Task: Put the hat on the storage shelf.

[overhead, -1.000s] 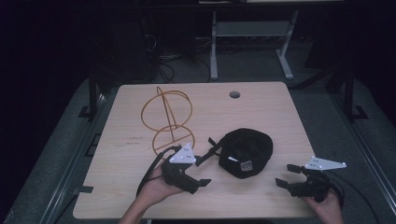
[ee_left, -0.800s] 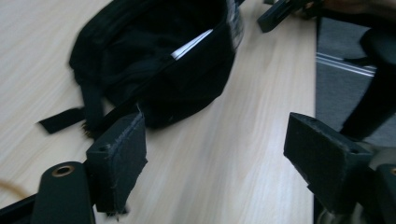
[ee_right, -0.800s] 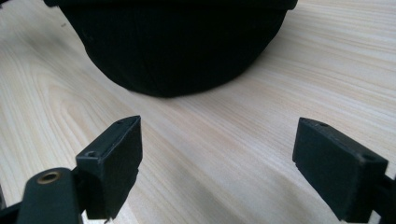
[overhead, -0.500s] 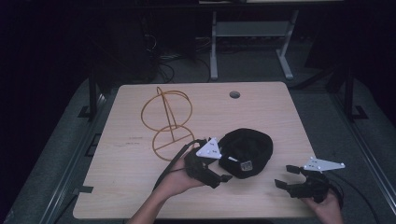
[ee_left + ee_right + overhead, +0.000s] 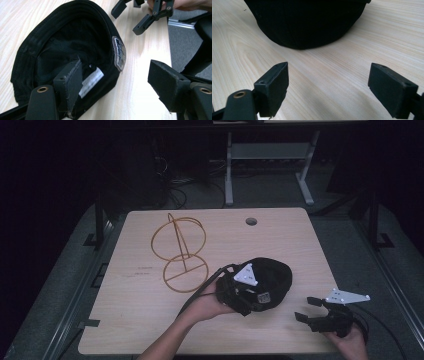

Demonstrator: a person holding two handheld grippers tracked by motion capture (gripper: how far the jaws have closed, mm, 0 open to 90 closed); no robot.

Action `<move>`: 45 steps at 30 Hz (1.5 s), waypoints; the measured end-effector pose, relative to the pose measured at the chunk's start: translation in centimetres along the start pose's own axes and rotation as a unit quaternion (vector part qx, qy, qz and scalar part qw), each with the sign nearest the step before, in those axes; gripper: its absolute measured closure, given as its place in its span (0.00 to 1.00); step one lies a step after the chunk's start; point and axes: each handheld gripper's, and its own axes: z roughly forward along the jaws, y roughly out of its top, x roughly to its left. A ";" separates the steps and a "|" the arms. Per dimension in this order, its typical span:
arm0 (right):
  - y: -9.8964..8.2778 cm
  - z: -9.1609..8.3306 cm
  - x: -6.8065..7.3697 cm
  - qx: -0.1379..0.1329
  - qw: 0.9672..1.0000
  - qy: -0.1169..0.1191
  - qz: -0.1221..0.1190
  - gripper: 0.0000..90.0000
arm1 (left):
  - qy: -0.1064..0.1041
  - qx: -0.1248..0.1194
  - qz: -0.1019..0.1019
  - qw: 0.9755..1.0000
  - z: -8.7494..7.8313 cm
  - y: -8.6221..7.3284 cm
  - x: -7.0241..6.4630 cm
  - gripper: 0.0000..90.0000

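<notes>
While straddling the rim of the black cap (image 5: 75, 50), left gripper (image 5: 245, 295) jaws spread wide and just been closing, one pad inside the upturned hollow beside the white label (image 5: 91, 81), the other outside over bare wood, neither seen pressing on the fabric. Right gripper (image 5: 310, 309) jaws apart as well, nothing between them, low over the table (image 5: 125, 320) near its front right corner, pointed at the cap's dark crown (image 5: 309, 22). Cap lying opening-up right of centre, near the front edge. Gold wire stand (image 5: 182, 252) upright, off to the cap's left.
</notes>
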 end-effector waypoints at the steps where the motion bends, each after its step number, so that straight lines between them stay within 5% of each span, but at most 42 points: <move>1: 0.0 0.0 0.0 0.001 1.000 0.000 -0.001 0.18 | 0.000 0.001 0.002 1.000 0.2 0.2 0.0 0.32; 5: 0.0 -0.1 0.0 -0.001 1.000 -0.001 -0.007 0.18 | 0.002 -0.001 0.005 1.000 0.4 0.5 0.0 0.36; 17: 0.0 0.0 0.2 0.002 1.000 -0.005 -0.008 0.18 | -0.012 0.056 0.005 0.998 2.0 0.8 0.8 0.46; 24: 0.0 0.1 0.4 0.005 1.000 0.004 -0.014 0.19 | -0.007 0.074 0.036 0.997 2.3 0.8 0.4 0.60; 35: -0.1 0.0 0.3 -0.005 0.999 0.034 -0.004 0.23 | -0.028 0.061 0.046 0.997 2.5 1.3 0.5 0.87; 45: 0.1 0.2 0.8 -0.014 0.999 0.027 0.009 0.13 | -0.028 0.028 0.025 0.999 1.2 2.9 1.2 0.89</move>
